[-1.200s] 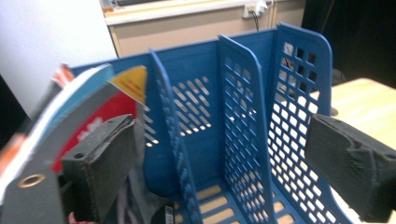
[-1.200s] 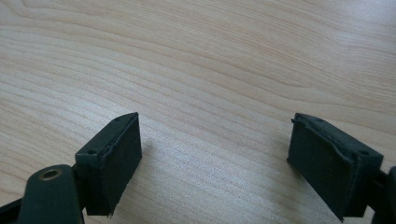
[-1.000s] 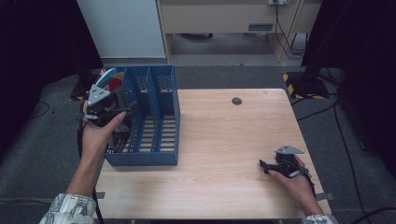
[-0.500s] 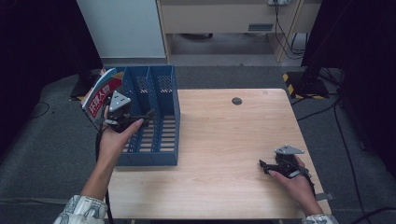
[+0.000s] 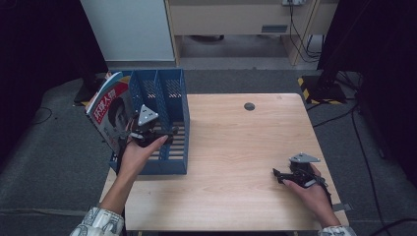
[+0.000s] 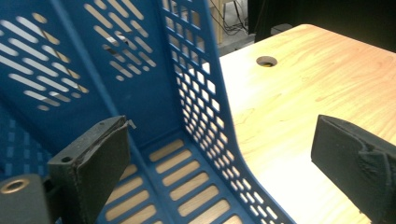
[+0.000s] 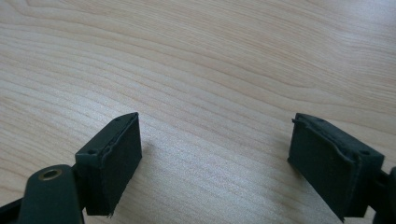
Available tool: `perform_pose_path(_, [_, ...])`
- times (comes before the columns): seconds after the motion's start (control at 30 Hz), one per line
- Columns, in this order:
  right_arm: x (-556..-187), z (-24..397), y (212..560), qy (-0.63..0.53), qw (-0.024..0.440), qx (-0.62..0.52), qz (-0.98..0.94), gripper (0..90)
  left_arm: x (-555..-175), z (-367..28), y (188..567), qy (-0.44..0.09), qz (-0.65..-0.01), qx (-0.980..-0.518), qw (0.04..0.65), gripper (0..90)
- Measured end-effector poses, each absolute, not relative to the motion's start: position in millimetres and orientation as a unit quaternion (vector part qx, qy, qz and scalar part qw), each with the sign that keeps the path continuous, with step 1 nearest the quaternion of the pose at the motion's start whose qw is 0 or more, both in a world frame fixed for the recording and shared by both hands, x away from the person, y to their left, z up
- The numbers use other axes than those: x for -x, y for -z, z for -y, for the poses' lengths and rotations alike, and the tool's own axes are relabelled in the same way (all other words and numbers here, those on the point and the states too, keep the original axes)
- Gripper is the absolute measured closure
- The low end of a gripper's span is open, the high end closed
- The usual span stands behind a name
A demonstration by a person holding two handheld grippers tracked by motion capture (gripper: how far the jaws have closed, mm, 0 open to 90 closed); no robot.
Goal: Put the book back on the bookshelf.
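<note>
Left gripper (image 5: 164,133) sits over the front of the blue file rack (image 5: 177,98), forearm coming up from the bottom-left of the high view, hand (image 5: 137,150) palm-down behind it. Jaws spread wide, nothing between them; in the left gripper view 1 jaw is inside the rack, the other hangs over bare table (image 6: 299,98), with the rack's perforated right wall between them. Magazine (image 5: 109,109) stands tilted in the rack's leftmost slot, leaning out to the left, just beside the gripper; can't tell if they touch. Right gripper (image 5: 278,174) rests low on the table near the front-right corner, pointing left, hand (image 5: 310,189) wrapped around it. Jaws open, empty, bare wood between them.
</note>
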State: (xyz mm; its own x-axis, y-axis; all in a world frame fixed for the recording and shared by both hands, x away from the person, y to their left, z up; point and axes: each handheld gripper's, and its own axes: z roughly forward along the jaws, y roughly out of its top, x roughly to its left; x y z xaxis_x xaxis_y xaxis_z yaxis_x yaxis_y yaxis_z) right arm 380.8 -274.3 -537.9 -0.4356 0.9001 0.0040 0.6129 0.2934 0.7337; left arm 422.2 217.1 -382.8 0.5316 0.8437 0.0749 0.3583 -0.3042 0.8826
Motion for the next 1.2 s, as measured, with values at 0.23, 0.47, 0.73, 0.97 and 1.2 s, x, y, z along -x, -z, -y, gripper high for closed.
perform_pose_path(0.23, [-380.8, 274.4, 538.0, -0.340, 0.211, -0.487, -0.776, 17.3, -419.6, -207.9, 393.1, -0.255, -0.393, -0.768, 0.437, 1.6])
perform_pose_path(0.47, [-380.8, 274.3, 538.0, -0.340, 0.211, -0.487, -0.776, 17.3, -416.4, -200.2, 400.5, -0.247, -0.389, -0.772, 0.437, 1.5])
perform_pose_path(0.73, [-380.8, 274.3, 538.0, -0.340, 0.211, -0.487, -0.776, 17.2, -411.5, -186.3, 406.5, -0.238, -0.378, -0.780, 0.438, 1.5])
perform_pose_path(0.97, [-380.8, 274.4, 537.9, -0.340, 0.211, -0.487, -0.776, 17.0, -407.3, -173.4, 410.4, -0.230, -0.370, -0.784, 0.442, 1.6])
perform_pose_path(1.2, [-380.8, 274.4, 537.9, -0.340, 0.211, -0.487, -0.777, 16.9, -402.1, -157.3, 415.0, -0.219, -0.356, -0.792, 0.445, 1.7])
